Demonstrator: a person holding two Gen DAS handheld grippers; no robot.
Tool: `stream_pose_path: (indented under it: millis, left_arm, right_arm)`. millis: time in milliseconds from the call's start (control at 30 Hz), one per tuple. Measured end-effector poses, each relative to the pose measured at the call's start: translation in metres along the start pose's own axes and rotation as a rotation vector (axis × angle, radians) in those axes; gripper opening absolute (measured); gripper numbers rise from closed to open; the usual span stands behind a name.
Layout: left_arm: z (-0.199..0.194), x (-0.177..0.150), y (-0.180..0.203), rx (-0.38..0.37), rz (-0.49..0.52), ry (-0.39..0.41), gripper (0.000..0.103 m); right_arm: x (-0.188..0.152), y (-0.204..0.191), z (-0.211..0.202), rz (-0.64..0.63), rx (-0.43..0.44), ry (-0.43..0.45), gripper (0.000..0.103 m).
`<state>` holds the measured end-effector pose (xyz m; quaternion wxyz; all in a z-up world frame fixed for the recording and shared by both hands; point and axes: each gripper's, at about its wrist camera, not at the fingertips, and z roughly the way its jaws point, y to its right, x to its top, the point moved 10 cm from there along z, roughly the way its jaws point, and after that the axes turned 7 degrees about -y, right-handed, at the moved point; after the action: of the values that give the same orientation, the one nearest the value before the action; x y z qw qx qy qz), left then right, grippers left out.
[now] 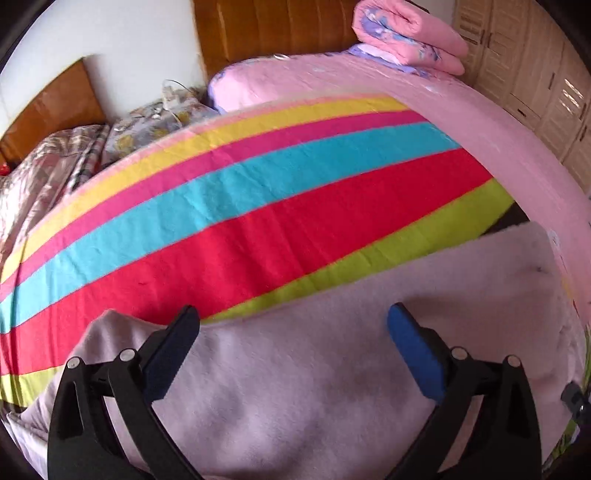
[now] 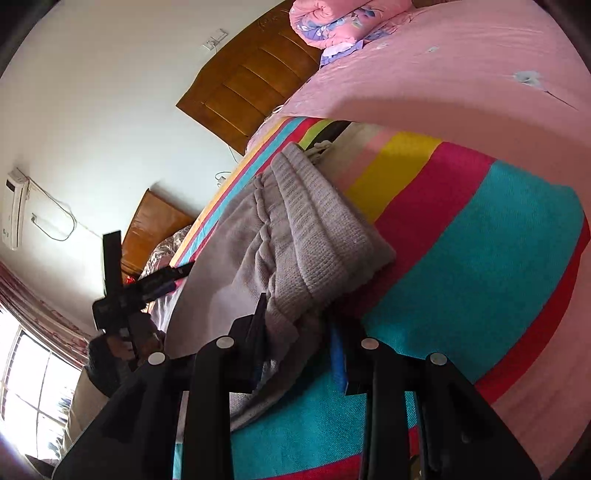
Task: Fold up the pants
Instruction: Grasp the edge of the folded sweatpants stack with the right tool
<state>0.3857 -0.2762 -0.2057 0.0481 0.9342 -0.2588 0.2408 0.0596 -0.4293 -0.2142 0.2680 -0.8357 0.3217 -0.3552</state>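
The pants (image 1: 332,362) are pale grey-lilac fleece and lie on a rainbow-striped blanket (image 1: 258,206) on the bed. My left gripper (image 1: 293,317) is open just above the pants, its fingers spread wide and holding nothing. In the right wrist view the pants (image 2: 295,229) show a ribbed knit waistband, raised off the blanket. My right gripper (image 2: 299,328) is shut on a corner of the pants near the waistband. The left gripper (image 2: 144,284) also shows there at the far left, held in a hand.
A pink sheet (image 1: 461,122) covers the bed to the right. Folded pink quilts (image 1: 406,33) sit at the head by the wooden headboard (image 1: 277,29). A floral quilt (image 1: 55,166) lies at the left. Cream cupboards (image 1: 546,81) stand on the right.
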Motion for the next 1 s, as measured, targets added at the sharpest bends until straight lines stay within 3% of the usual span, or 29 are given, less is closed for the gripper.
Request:
stream_pose_path:
  millis: [67, 167, 267, 400, 433, 500, 567, 667, 800, 867, 1000]
  left_arm:
    - [-0.011, 0.008, 0.018, -0.045, 0.004, 0.035, 0.101]
    - [-0.008, 0.008, 0.068, -0.069, 0.144, 0.028, 0.102]
    - [0.015, 0.009, 0.104, 0.028, 0.291, 0.026, 0.102]
    - [0.024, 0.022, 0.106, -0.025, 0.206, -0.025, 0.102]
    - [0.014, 0.026, 0.106, -0.016, 0.192, 0.013, 0.102]
    - [-0.003, 0.027, 0.117, -0.034, 0.203, 0.07, 0.102]
    - [-0.01, 0.024, 0.136, -0.111, 0.213, 0.075, 0.102]
    - [0.013, 0.018, 0.154, -0.055, 0.3, 0.055, 0.102]
    - [0.016, 0.016, 0.161, -0.116, 0.26, 0.04, 0.102]
    - [0.006, 0.013, 0.151, -0.091, 0.224, 0.038, 0.101]
    - [-0.045, -0.02, 0.139, -0.161, 0.179, 0.064, 0.102]
  right_arm:
    - [0.0, 0.0, 0.001, -0.008, -0.001, -0.005, 0.03]
    - [0.001, -0.001, 0.001, -0.014, 0.001, -0.011, 0.03]
    - [0.0, -0.001, 0.001, -0.018, 0.004, -0.012, 0.03]
    - [0.003, 0.0, 0.0, -0.012, 0.008, -0.001, 0.03]
    - [0.002, -0.001, 0.0, -0.017, 0.007, 0.0, 0.03]
    - [0.0, -0.002, 0.0, -0.033, 0.001, 0.001, 0.03]
    - [0.0, -0.003, 0.001, -0.033, 0.005, -0.001, 0.03]
    - [0.0, -0.004, 0.001, -0.036, 0.011, -0.004, 0.03]
    - [0.0, -0.004, 0.001, -0.037, 0.015, -0.002, 0.03]
    - [0.0, -0.004, 0.001, -0.038, 0.023, -0.002, 0.03]
    - [0.0, -0.003, 0.001, -0.038, 0.028, -0.001, 0.03]
